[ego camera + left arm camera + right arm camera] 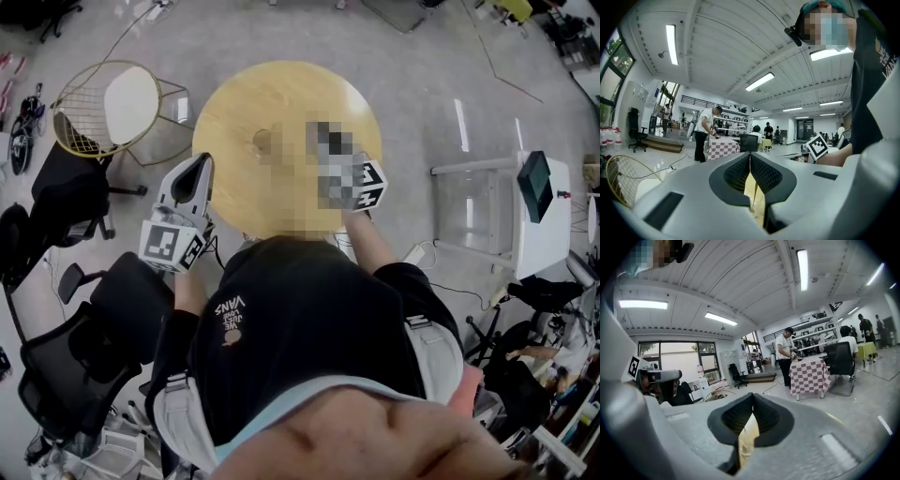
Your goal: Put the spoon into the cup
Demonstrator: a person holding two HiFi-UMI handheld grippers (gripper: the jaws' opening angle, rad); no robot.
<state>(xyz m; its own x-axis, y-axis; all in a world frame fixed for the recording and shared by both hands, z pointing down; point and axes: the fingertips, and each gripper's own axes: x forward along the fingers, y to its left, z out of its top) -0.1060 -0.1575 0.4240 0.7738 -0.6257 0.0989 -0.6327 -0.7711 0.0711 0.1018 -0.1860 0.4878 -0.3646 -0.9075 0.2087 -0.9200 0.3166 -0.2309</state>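
Seemingly finished: both tools are empty and the spoon stands in the cup.

On the left, the left tool (750,159) has its jaws pressed together with nothing between them. Under their meeting line a clear cup (754,205) sits on the round yellow worktop (281,94), with a thin spoon (755,190) handle leaning up out of it, so I judge the placing done. To the right, the right tool (752,401) is likewise closed on nothing. Its gap shows only a strip of worktop and a faint rim-like shape I cannot name. From the head view a mosaic patch covers the worktop's middle and the right tool's tips, so the cup cannot be checked there. The spoon's bowl is too small to make out.
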